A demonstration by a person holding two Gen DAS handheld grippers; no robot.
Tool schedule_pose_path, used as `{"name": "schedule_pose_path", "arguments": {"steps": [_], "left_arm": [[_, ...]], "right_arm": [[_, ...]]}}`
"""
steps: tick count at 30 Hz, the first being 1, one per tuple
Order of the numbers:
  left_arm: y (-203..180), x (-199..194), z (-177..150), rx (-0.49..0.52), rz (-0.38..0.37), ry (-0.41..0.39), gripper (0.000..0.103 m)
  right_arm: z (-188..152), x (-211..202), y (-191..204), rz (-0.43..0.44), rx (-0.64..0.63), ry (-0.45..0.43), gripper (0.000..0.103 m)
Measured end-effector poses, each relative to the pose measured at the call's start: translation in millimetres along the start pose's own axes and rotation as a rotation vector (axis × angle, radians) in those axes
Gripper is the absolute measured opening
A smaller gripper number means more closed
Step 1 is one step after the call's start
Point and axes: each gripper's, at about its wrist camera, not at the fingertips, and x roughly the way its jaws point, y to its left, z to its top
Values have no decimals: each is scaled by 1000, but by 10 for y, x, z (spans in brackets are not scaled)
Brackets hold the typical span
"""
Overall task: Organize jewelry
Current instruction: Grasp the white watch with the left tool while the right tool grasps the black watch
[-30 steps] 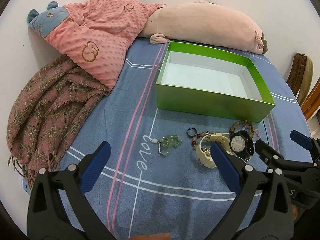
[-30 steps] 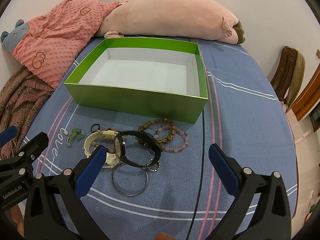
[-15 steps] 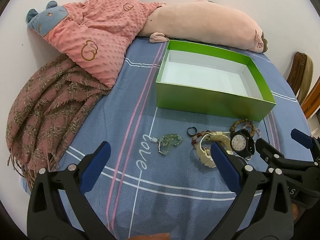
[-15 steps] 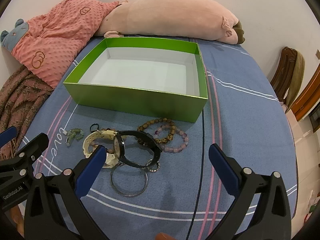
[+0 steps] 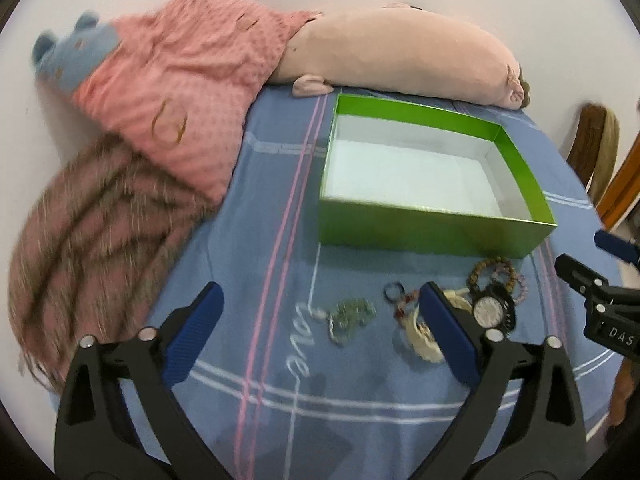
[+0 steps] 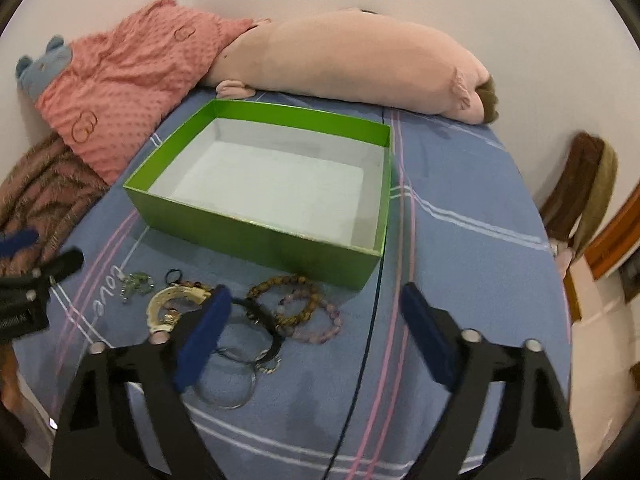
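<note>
Left gripper hovers wide over the sheet in front of the green box, jaws just narrowed slightly, nothing between them; the green bead strand lies below. Right gripper likewise spread and empty, jaws just closing somewhat. Jewelry pile sits untouched just before the box's near wall; box empty, so sorting looks about to start.

The right tongs' left pad hides part of the black watch; the fringed blanket at nine o'clock is motion-blurred.
</note>
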Motion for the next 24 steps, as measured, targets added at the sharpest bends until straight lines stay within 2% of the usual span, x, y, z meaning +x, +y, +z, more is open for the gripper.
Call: {"name": "schedule_pose_path", "arguments": {"steps": [1, 3, 5, 6, 8, 12, 15, 18, 24], "left_arm": [[-37, 43, 47, 24, -2, 6, 91], [-90, 203, 134, 64, -36, 54, 80], [-139, 394, 158, 99, -92, 131, 63], [-160, 474, 164, 112, -117, 157, 59], [-194, 610, 150, 140, -147, 198, 57], [-250, 691, 90, 193, -202, 196, 60], [-253, 641, 24, 200, -264, 174, 60], [-317, 707, -29, 228, -304, 202, 60], [-349, 827, -107, 226, -321, 257, 60]], "right_arm": [[33, 30, 4, 1, -8, 3, 75], [70, 165, -16, 28, -34, 49, 48], [65, 309, -88, 100, -11, 101, 37], [48, 404, -145, 154, 12, 123, 32], [-10, 574, -188, 216, 35, 160, 32], [-100, 767, -177, 299, 40, 226, 32], [-133, 744, -119, 273, 6, 210, 32], [-168, 752, -23, 271, -35, 214, 32], [-212, 797, 95, 294, -85, 242, 32]]}}
